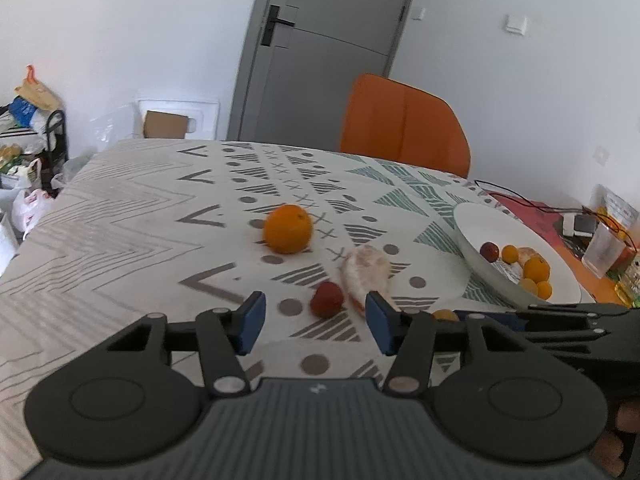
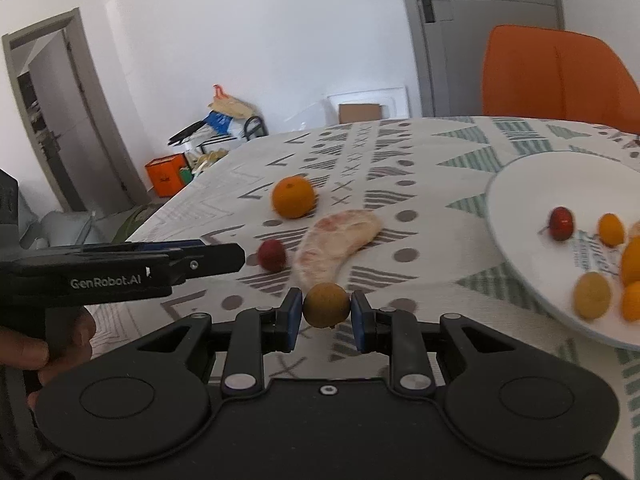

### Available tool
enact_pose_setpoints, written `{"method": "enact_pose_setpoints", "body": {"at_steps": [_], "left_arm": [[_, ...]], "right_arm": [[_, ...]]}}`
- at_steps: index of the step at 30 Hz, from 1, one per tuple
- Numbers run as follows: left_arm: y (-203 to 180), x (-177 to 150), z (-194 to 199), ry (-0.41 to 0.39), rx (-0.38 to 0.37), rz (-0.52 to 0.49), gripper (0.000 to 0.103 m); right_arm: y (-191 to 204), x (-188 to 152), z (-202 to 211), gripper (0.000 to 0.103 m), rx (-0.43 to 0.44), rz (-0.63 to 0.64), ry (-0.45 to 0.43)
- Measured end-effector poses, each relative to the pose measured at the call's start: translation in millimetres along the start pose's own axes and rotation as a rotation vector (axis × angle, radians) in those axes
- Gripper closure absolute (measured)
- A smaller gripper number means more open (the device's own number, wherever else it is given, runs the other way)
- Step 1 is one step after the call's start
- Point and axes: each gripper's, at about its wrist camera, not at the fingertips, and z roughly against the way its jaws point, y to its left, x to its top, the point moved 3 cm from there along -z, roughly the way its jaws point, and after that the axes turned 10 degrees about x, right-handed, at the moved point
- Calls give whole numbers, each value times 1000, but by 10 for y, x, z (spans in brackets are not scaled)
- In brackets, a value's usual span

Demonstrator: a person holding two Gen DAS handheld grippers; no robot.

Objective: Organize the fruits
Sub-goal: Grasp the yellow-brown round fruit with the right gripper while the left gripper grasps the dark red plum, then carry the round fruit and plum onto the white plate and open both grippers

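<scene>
Scene: a table (image 1: 120, 216) under a patterned cloth, with loose fruit in the middle and a white plate (image 2: 520, 184) at its right side.
Right gripper (image 2: 327, 312): its fingers pinch a small yellow-brown round fruit (image 2: 326, 305) between the 2 blue pads, held just above the cloth.
Left gripper (image 1: 315, 322): fingers spread wide and empty, hanging above the cloth with a small red fruit (image 1: 327, 299) just beyond the gap.
Loose fruit: an orange (image 1: 288, 228) farther back and a peeled pale pomelo segment (image 2: 336, 244) beside the red fruit.
Plate contents: 1 dark red fruit (image 2: 561, 223) and several small yellow and orange ones (image 2: 592, 295).
Risk, grip: the held fruit is round and caught only at its sides, so a quick swing toward the plate could let it slip out and roll away.
Risk, drop: released from too high, it may bounce out or knock plate fruit loose.
Risk, collision: both grippers work close together, so crossing paths could bump them or crush the soft segment.
</scene>
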Motion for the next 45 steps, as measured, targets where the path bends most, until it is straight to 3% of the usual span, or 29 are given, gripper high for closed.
{"method": "enact_pose_setpoints", "body": {"at_steps": [7,11,21,45], "left_arm": [[-112,19,-236,35,6,-26,59],[-163,24,-321,58,11,-37,83],[-345,127,-148,18,8,-71,83],[-1165,232,2,-41,-96,-175,83]], "right_arm": [[-172,-3,167,79,-44,-37,-52],[-261,-6,221,79,-59,-57,-73],[-382,-35,418,79,-67,-86,-131],[-802,-113,998,78,-118,-168,-251]]}}
